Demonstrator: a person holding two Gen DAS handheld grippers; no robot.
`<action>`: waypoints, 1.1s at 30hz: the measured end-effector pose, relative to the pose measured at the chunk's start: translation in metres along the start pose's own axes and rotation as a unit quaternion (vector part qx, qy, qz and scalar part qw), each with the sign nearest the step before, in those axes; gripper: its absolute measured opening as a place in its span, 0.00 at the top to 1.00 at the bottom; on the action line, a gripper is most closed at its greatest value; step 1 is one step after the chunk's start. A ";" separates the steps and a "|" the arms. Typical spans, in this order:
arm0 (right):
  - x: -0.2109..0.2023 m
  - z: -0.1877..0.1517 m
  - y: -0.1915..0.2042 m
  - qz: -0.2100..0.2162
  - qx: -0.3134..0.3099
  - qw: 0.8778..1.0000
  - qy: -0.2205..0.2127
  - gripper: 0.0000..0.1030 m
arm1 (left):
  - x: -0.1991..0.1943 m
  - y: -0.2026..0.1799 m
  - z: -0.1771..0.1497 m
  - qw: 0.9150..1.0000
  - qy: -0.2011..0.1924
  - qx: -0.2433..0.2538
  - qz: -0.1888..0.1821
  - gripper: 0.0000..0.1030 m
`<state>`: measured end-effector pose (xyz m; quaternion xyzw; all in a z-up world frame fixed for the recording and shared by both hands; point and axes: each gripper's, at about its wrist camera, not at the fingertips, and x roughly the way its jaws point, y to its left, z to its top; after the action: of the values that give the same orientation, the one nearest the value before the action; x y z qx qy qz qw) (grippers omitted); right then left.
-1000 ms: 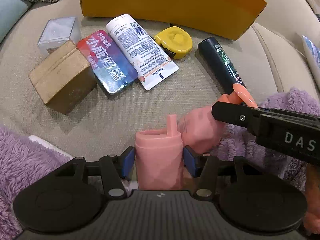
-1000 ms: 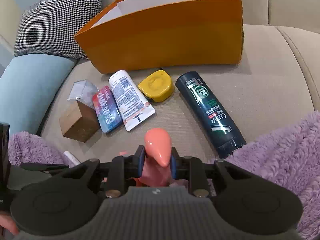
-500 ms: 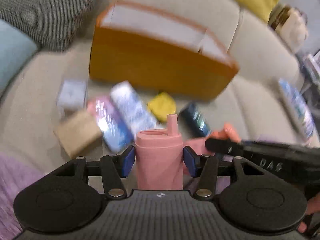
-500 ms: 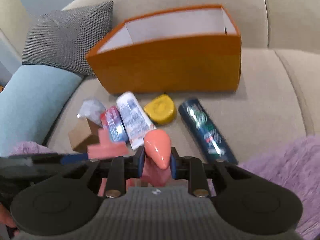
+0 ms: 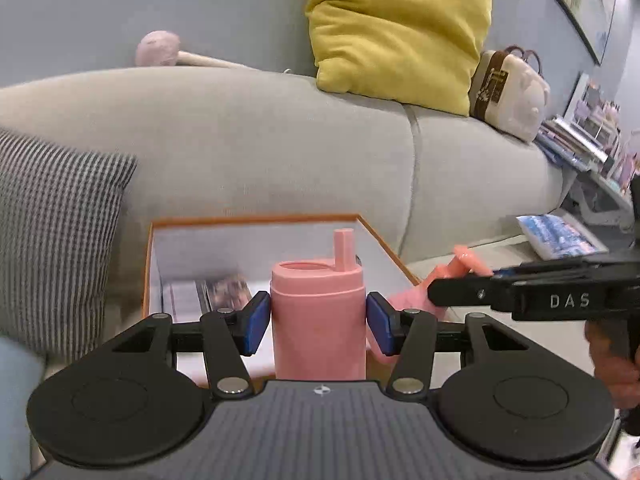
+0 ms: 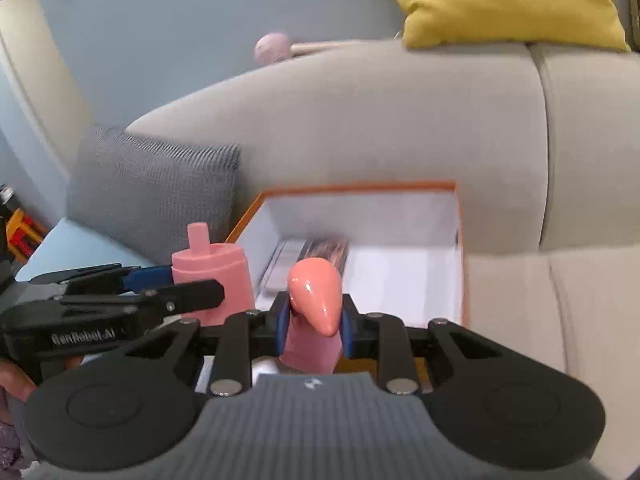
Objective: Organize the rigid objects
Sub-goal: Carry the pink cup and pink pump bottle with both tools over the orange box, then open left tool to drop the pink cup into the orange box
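Note:
My left gripper is shut on a pink cup with a straight spout, held upright. In the right wrist view that cup shows at the left. My right gripper is shut on a pink figure with a glossy coral cone tip; from the left wrist view it pokes out past the right gripper's black finger. Both held things hang side by side over the near edge of the orange box. Its white inside holds a flat printed item.
The box stands on a beige sofa against the backrest. A checked cushion leans at the left, beside a light blue one. A yellow cushion, a small bag and a pink-headed stick rest on top. Booklets lie at the right.
Both grippers have risen from the sofa seat with their pink things and tilted up toward the orange box. The loose items on the seat have dropped out of view.

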<state>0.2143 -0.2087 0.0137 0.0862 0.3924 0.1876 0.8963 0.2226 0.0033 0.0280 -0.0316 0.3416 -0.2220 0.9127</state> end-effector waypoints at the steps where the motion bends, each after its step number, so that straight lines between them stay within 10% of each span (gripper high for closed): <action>1: 0.008 0.006 -0.002 -0.007 0.001 1.000 0.001 0.75 | 0.014 0.005 0.007 1.000 0.004 0.011 0.001 0.42; 16: 0.159 0.016 -0.013 0.042 0.042 0.993 0.099 0.75 | 0.095 0.058 -0.022 0.983 0.151 0.101 0.026 0.42; 33: 0.196 0.004 0.008 0.044 0.020 0.992 0.121 0.74 | 0.132 0.060 -0.015 0.946 0.253 0.193 0.054 0.40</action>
<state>0.3367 -0.1226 -0.1130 0.0979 0.4972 0.2277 0.8315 0.3245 0.0025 -0.0762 0.2211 0.5132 -0.2351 0.7953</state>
